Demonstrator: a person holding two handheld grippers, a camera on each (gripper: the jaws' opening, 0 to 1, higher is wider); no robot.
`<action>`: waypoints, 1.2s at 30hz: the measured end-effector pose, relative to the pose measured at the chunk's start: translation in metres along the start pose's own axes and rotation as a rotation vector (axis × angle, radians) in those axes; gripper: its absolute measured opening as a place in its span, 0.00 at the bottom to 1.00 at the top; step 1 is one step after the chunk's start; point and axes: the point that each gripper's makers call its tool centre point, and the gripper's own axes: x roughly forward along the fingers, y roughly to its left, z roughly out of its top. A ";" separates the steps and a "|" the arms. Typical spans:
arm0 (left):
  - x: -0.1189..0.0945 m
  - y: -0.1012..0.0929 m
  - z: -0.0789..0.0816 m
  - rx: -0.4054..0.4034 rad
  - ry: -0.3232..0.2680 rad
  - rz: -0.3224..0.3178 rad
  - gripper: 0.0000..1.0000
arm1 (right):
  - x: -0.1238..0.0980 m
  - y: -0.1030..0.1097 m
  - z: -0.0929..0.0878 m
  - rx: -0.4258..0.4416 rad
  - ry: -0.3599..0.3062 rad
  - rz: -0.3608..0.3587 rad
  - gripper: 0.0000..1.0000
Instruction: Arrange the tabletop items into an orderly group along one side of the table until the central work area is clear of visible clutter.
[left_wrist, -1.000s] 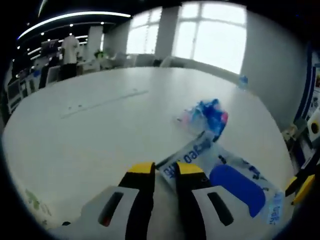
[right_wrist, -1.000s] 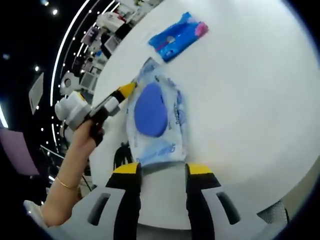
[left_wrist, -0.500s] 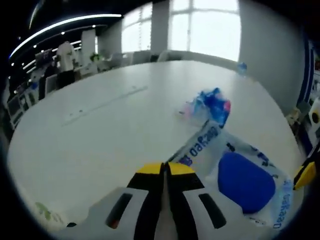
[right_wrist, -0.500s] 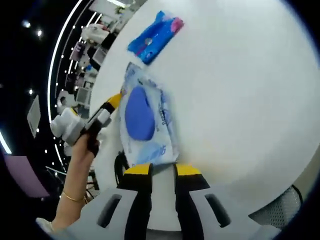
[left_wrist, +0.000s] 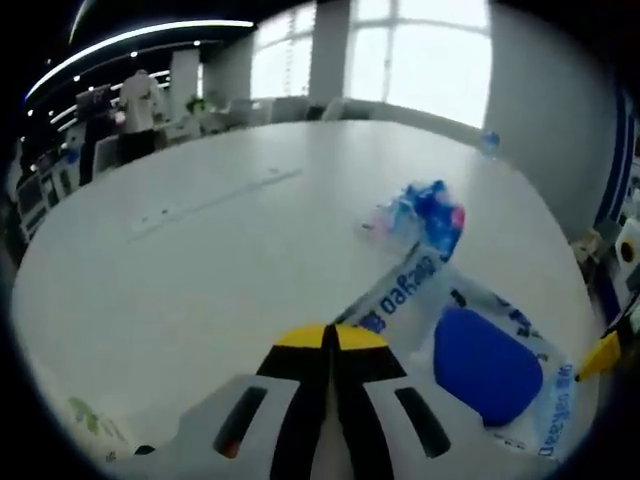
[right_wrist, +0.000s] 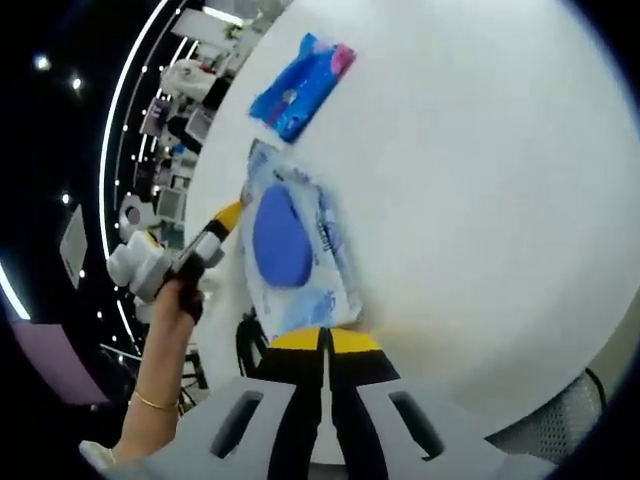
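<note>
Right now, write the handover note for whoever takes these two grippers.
Left gripper: jaws together, pinching an end of the clear plastic wipes pack with the blue oval lid.
Right gripper: jaws together at the pack's other end.
The crumpled blue and pink wrapper lies just beyond the pack on the white round table.
Done: pack gripped at both ends.
Left: line up the pack and the wrapper along one side.

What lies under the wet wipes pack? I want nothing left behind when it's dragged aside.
Around the wet wipes pack only the bare white table shows. The pack lies flat, so anything beneath it is covered. The blue packet lies apart.
</note>
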 end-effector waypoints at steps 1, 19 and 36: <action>-0.001 0.000 0.000 0.006 0.006 0.000 0.00 | -0.001 0.000 0.001 -0.005 -0.004 -0.001 0.01; -0.035 0.022 -0.003 0.006 0.040 0.047 0.00 | -0.009 0.008 0.017 -0.146 -0.059 -0.018 0.01; -0.043 0.024 -0.016 -0.028 0.068 0.075 0.00 | 0.001 0.018 0.002 -0.137 -0.001 0.014 0.32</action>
